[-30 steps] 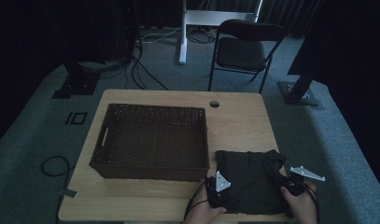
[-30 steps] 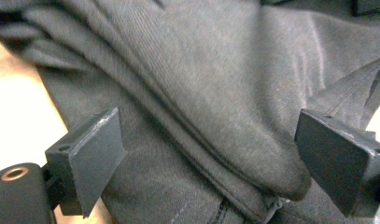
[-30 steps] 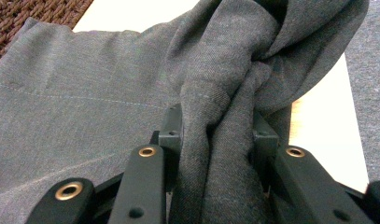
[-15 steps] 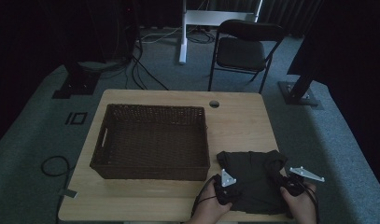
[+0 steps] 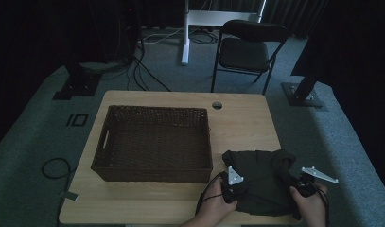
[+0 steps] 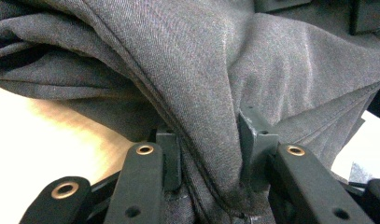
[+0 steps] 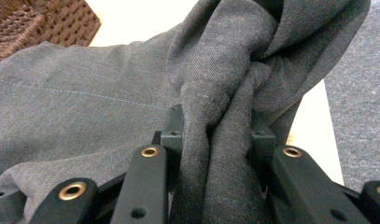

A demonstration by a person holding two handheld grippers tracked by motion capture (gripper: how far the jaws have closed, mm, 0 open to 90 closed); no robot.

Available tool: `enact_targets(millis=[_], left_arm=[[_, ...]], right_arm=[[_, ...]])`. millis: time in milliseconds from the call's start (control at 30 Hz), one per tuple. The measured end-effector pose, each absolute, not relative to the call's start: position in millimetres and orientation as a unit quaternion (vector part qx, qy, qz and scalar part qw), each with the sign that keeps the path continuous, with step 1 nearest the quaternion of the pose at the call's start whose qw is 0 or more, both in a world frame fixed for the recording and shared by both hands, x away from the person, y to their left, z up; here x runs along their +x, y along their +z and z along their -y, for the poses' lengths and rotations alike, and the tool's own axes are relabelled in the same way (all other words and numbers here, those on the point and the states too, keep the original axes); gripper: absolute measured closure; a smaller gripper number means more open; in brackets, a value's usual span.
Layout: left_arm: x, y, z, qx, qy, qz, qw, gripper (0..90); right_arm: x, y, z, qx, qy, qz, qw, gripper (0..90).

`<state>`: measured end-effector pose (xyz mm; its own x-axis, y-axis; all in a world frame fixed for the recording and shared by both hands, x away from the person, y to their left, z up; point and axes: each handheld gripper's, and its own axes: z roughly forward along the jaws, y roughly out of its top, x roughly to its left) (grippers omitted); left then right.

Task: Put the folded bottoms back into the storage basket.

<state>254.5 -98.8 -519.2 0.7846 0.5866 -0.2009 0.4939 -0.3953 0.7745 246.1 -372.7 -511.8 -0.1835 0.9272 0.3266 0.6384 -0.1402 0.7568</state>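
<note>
1. High view: you have the dark folded garment [image 5: 261,182] lying at the near right corner of the desk [image 5: 242,123], just right of the wicker basket [image 5: 154,142], which holds nothing that can be made out. Your left gripper [image 5: 229,187] sits at the garment's near left edge and your right gripper [image 5: 301,189] at its near right edge. The cloth rests on the desk, so the lift is not yet done, and the move to the basket, if that is where it goes, is all left.

2. Left gripper view: your jaws are closed on a thick fold of the garment [image 6: 215,107], with several layers bunched between them. The desk surface [image 6: 47,140] shows pale under the cloth, so this side looks gripped and ready.

3. Right gripper view: your jaws pinch a twisted bunch of the garment [image 7: 225,140], and a corner of the basket [image 7: 43,23] shows beyond. Both grips look secure; what remains, by my judgement, is raising the cloth and carrying it over.
</note>
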Motion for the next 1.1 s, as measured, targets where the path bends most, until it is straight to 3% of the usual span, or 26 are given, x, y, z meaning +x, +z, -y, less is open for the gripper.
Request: enact_targets(millis=[1100], left_arm=[[282.3, -408.1, 79.3, 0.823, 0.092, -0.277, 0.487, 66.5]], right_arm=[[265.4, -405.3, 366.3, 0.571, 0.496, -0.622, 0.203, 68.4]])
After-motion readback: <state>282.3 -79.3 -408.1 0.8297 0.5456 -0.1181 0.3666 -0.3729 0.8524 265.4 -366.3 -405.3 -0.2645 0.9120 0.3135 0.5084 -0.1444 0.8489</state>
